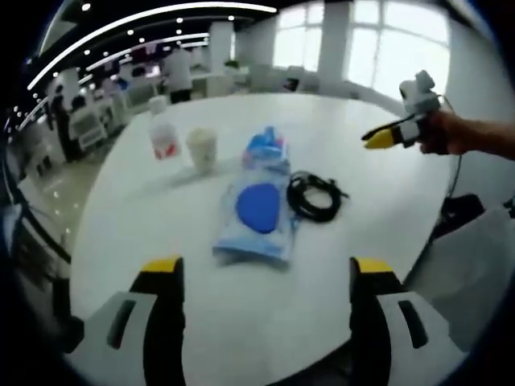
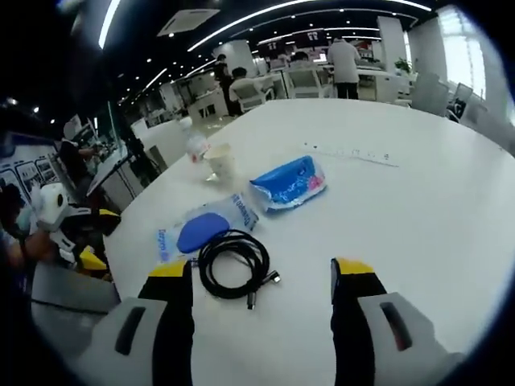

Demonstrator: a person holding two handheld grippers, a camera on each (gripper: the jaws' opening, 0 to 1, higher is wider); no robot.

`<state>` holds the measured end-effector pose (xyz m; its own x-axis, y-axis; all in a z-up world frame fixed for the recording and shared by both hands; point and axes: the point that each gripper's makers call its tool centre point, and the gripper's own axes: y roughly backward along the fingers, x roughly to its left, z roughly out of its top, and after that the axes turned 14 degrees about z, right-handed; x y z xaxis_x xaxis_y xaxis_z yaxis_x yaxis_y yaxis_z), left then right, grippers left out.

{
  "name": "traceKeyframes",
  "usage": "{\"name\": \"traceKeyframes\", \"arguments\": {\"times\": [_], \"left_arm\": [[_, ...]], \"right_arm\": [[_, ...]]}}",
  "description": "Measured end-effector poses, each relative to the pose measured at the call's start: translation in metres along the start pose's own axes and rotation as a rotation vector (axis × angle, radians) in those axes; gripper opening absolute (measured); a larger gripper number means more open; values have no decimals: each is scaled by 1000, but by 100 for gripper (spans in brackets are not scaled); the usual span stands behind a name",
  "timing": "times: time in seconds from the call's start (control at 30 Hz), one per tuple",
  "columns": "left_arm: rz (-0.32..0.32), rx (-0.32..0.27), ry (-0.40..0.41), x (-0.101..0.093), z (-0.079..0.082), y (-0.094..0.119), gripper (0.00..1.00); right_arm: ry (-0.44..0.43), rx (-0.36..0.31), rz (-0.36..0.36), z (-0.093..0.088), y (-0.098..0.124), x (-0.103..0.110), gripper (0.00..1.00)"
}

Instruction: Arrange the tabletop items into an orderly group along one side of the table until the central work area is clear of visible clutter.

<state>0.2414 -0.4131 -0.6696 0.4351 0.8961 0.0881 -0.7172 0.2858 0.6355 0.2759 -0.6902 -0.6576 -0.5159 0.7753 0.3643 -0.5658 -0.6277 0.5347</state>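
Across bright open office, round white table (image 2: pixel 418 185)

Bare white round tabletop (image 1: pixel 265 322) lies between the left gripper (image 1: pixel 265 277) and the nearest obstacle, a flat white-and-blue wipes pack (image 1: pixel 257 211). Just right of the pack, a coiled black cable (image 1: pixel 312 195). Behind them: a blue-and-pink plastic packet (image 1: pixel 267 149), a pale paper cup (image 1: pixel 201 148), and what seems a clear bottle (image 1: pixel 163 133). The far right table half (image 2: pixel 418 193) is open in the right gripper view.
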Motion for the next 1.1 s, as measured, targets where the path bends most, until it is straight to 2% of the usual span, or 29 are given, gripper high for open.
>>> {"name": "traceKeyframes", "arguments": {"times": [0.33,0.57,0.77,1.1], "left_arm": [[46,5,12,10,-1,-2,81],[78,11,32,21,-2,-3,82],[93,18,17,16,-2,5,82],[59,26,11,4,-3,11,82]], "right_arm": [[10,-29,-3,-10,9,-12,70],[15,-62,-8,-18,21,-5,72],[-1,-72,-7,-32,30,5,72],[-15,-73,-25,-42,32,21,73]]}}
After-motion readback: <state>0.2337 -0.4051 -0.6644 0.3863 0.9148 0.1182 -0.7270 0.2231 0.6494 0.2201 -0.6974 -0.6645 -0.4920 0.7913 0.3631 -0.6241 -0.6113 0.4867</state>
